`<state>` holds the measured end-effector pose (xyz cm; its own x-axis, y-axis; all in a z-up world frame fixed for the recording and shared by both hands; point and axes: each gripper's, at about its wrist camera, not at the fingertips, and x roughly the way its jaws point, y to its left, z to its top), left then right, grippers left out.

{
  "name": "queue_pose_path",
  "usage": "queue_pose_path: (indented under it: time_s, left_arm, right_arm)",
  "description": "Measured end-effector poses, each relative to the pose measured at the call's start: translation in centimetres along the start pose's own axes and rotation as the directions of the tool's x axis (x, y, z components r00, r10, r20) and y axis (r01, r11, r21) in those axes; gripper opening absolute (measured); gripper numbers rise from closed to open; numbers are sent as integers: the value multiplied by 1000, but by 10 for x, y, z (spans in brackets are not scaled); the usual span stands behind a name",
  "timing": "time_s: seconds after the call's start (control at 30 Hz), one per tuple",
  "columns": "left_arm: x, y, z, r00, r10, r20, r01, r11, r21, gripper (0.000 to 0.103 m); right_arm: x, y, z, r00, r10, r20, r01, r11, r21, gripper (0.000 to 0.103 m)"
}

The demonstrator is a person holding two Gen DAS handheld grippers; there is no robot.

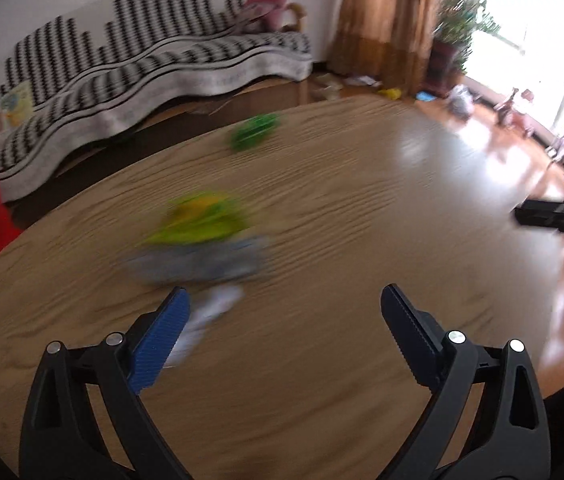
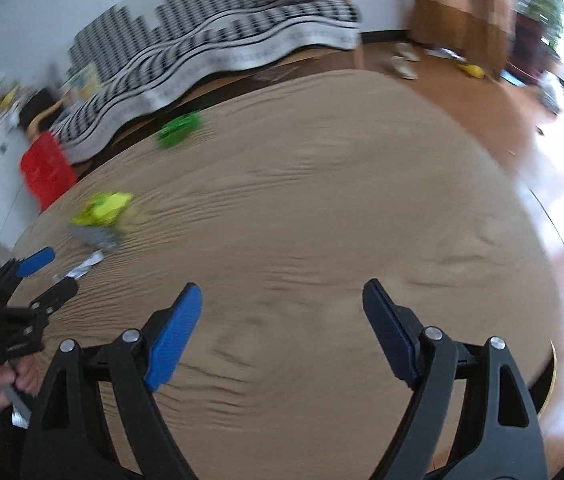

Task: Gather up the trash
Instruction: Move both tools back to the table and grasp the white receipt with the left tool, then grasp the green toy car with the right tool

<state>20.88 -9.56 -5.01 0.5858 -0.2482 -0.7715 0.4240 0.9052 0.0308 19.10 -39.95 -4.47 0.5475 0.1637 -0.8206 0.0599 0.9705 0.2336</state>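
Observation:
Both views are motion-blurred. On the round wooden table (image 1: 322,200) lie a yellow-green wrapper (image 1: 202,218) on a grey-blue wrapper (image 1: 198,262), a white scrap (image 1: 210,312) by my left finger, and a green piece (image 1: 254,130) near the far edge. My left gripper (image 1: 286,304) is open and empty, just short of the white scrap. In the right wrist view my right gripper (image 2: 282,300) is open and empty over bare table (image 2: 322,200). There the yellow-green wrapper (image 2: 104,210), white scrap (image 2: 86,266), green piece (image 2: 180,126) and left gripper (image 2: 52,274) show at left.
A red plastic stool (image 2: 46,168) stands beside the table at left. A black-and-white striped sofa (image 1: 142,64) runs behind the table. Shoes and small items lie on the wood floor (image 2: 402,64) near brown curtains. The right gripper's black tip (image 1: 554,216) shows at the right edge.

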Motion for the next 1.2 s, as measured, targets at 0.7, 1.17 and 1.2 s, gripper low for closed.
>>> queue_pose_path:
  time_s: [0.7, 1.17, 1.2]
  left_arm:
    - [37, 50, -28, 991, -57, -123, 59, 998, 5, 11]
    - [26, 60, -22, 987, -69, -143, 64, 997, -40, 11]
    - [24, 61, -22, 987, -71, -141, 65, 997, -49, 11]
  right_arm:
    - [149, 136, 104, 993, 21, -115, -17, 999, 29, 82]
    - [243, 158, 203, 982, -14, -186, 51, 979, 196, 50]
    - [243, 158, 203, 982, -16, -189, 52, 981, 188, 48]
